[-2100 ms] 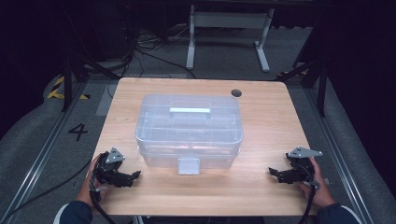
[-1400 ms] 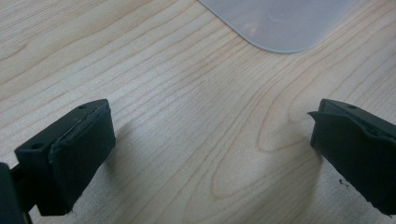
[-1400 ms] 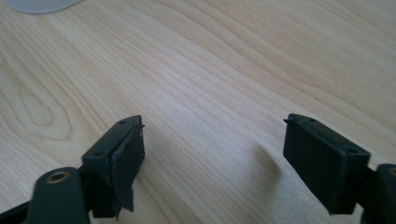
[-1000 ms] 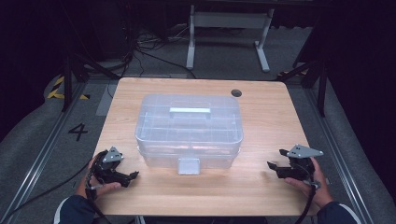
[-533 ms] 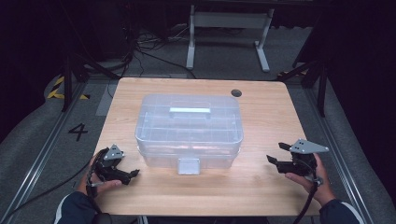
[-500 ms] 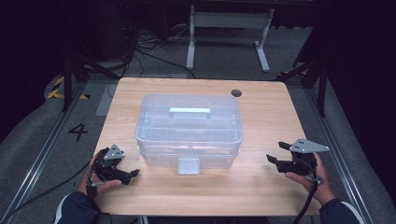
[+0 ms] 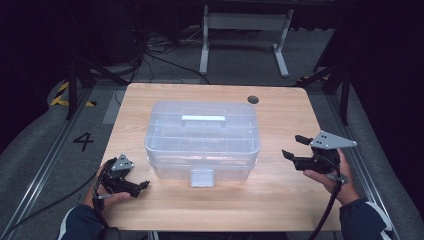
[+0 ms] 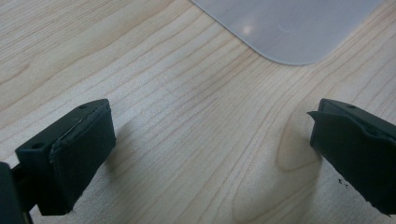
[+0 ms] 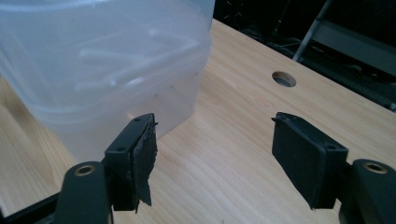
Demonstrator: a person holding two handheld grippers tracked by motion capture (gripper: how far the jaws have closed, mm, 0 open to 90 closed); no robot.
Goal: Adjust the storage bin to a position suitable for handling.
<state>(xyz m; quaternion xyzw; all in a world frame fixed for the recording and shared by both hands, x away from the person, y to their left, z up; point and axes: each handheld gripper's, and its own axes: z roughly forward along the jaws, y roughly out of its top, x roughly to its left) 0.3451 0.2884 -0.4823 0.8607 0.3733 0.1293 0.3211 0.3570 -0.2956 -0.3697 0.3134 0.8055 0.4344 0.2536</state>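
High view: clear plastic storage box [image 7: 202,140] mid-table, lid on, front latch [image 7: 202,177] down. Left gripper [image 7: 131,184] parked by box's near left corner, right gripper [image 7: 294,148] lifted off table [image 7: 280,200], box to its left.

Left gripper view: jaws wide apart, nothing between, box corner just ahead.

Right gripper view: jaws apart, been narrowing a bit, empty; box ahead-left.

Guessing barely started: box untouched, latch and lid left.

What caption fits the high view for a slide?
Clear lidded storage box on a wooden table, with open left gripper and right gripper flanking it, neither touching.
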